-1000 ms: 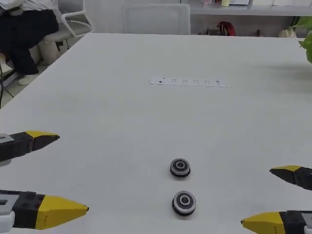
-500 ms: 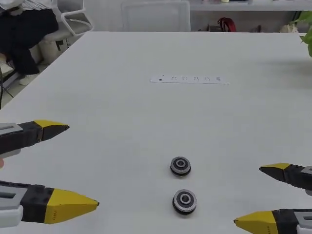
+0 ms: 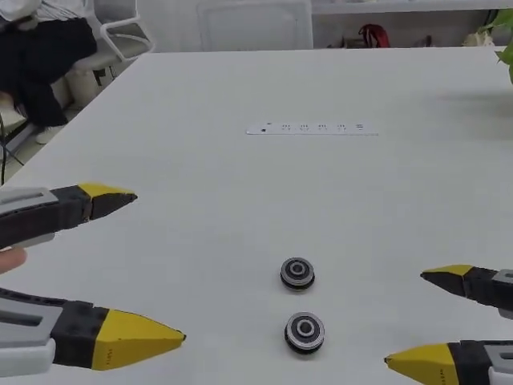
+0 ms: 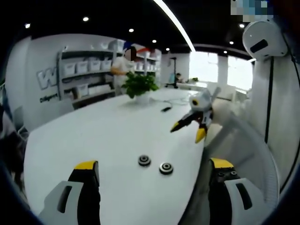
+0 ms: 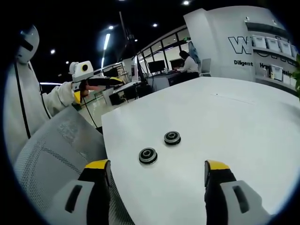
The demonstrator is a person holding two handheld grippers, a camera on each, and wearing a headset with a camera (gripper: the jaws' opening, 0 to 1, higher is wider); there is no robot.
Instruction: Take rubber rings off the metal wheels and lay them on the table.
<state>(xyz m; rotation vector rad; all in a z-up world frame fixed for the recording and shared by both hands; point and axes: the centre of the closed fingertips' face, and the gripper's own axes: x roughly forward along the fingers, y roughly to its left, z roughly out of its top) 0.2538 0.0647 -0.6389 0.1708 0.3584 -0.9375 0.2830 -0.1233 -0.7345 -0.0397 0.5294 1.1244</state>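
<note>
Two small metal wheels with black rubber rings lie flat on the white table: a farther wheel (image 3: 297,273) and a nearer wheel (image 3: 304,332), also seen as wheel (image 4: 144,161) and wheel (image 4: 166,168), and as wheel (image 5: 172,138) and wheel (image 5: 148,155). My left gripper (image 3: 152,269) hovers open at the left, well apart from them. At the right my right gripper (image 3: 405,321) stands open too, nothing between its yellow-tipped fingers. In each gripper view the other gripper shows beyond the wheels: the right gripper (image 4: 190,130), the left gripper (image 5: 89,89).
A white power strip (image 3: 312,129) lies mid-table farther back. A potted plant (image 4: 138,86) stands at the table's far right. Chairs (image 3: 255,24) stand behind the far edge, and a seated person (image 3: 40,56) is at the back left. A mesh chair (image 5: 56,154) sits at the near edge.
My left gripper has moved rightward toward the wheels, both fingers reaching further in. The right gripper edged slightly left. The wheels lie where they were.
</note>
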